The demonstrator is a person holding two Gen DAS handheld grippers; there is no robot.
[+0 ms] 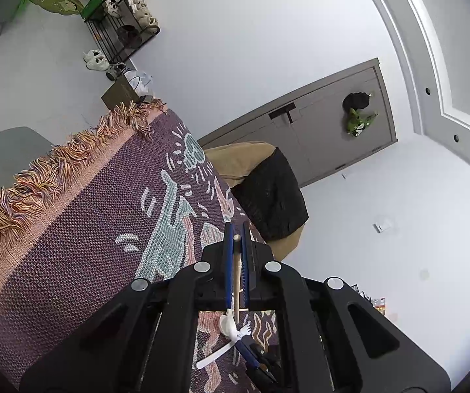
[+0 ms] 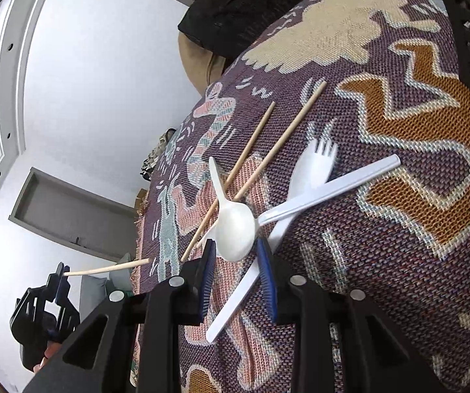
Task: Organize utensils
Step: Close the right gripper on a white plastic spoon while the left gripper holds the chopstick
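Observation:
My left gripper (image 1: 236,239) is shut on a wooden chopstick (image 1: 237,275) and holds it in the air above the woven cloth (image 1: 81,216). It also shows in the right wrist view (image 2: 61,273), with the chopstick (image 2: 107,268) sticking out sideways. My right gripper (image 2: 238,255) is open, its blue pads on either side of a white plastic spoon (image 2: 235,229) lying on the cloth. Two more chopsticks (image 2: 244,157) (image 2: 284,137), a white spork (image 2: 310,167) and a second white spoon's handle (image 2: 330,188) lie crossed in a heap.
The patterned cloth (image 2: 382,262) covers a table with a fringed edge (image 1: 38,173). A tan and black beanbag (image 1: 267,196) sits beyond it. A black shoe rack (image 1: 127,23), a grey door (image 1: 326,124) and white walls lie farther off.

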